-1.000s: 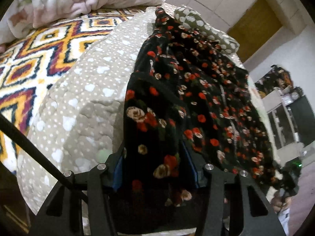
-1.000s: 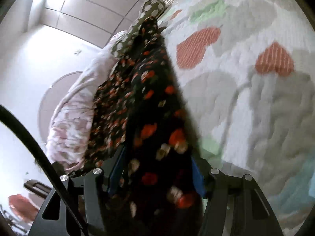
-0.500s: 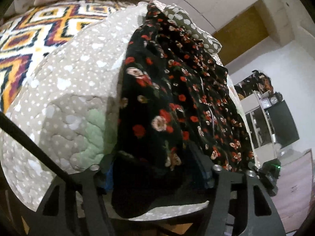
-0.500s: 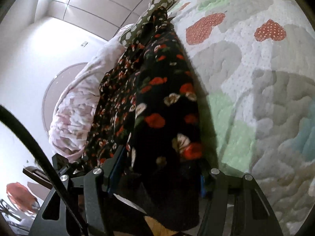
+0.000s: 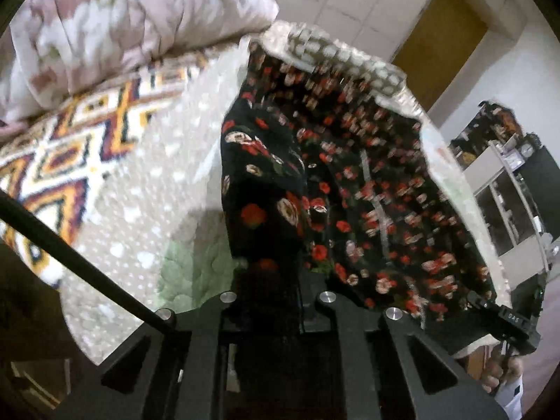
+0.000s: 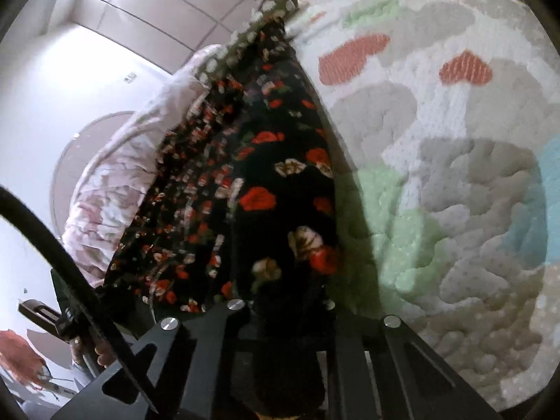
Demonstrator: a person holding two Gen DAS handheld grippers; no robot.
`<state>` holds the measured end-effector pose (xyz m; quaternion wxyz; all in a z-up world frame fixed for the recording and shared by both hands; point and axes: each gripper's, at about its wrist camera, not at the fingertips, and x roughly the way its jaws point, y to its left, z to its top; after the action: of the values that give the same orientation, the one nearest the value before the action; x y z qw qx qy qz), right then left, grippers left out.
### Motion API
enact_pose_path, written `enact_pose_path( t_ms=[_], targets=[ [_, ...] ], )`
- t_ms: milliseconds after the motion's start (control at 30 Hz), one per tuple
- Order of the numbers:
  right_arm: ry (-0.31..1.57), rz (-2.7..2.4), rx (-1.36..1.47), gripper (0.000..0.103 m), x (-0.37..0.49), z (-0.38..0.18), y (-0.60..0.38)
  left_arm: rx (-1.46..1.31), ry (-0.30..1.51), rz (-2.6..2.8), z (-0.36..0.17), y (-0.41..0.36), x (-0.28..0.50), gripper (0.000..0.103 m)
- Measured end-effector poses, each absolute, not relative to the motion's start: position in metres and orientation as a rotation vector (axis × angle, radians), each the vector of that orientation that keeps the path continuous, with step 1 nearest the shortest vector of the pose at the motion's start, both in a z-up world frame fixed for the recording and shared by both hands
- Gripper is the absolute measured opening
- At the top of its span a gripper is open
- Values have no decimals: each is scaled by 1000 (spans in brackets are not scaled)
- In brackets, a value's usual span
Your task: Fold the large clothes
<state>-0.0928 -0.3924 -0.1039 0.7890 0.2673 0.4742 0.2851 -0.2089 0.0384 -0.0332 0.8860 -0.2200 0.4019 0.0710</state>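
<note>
Left claw (image 5: 269, 301) pinches floral garment (image 5: 367, 189), stretching lengthwise away up the bed.

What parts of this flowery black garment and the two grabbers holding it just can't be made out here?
- Left gripper pads, left wrist view: covered by the floral garment bunched between them.
- Right gripper pads, right wrist view: buried in the same cloth.
- Garment's far end, both views: motion-blurred against the spotted pillow.
- Garment's lower hem: hidden behind the gripper frames.
</note>
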Motion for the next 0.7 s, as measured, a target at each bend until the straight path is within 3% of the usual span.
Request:
enact_pose_path(
  t_ms=[167, 333, 500, 700],
  targets=[
    [960, 717, 566, 9, -124, -65, -409, -479, 750, 100, 4, 27, -255, 13],
    [987, 785, 485, 10, -159, -61, -410, -520, 802, 133, -23, 32, -278, 13],
    [1036, 800, 462, 10, -146, -71, -399, -610, 816, 139, -36, 53, -267, 13],
    [914, 861, 398, 10, -99, -11, -372, -556, 738, 147, 4, 65, -209, 13]
  ],
)
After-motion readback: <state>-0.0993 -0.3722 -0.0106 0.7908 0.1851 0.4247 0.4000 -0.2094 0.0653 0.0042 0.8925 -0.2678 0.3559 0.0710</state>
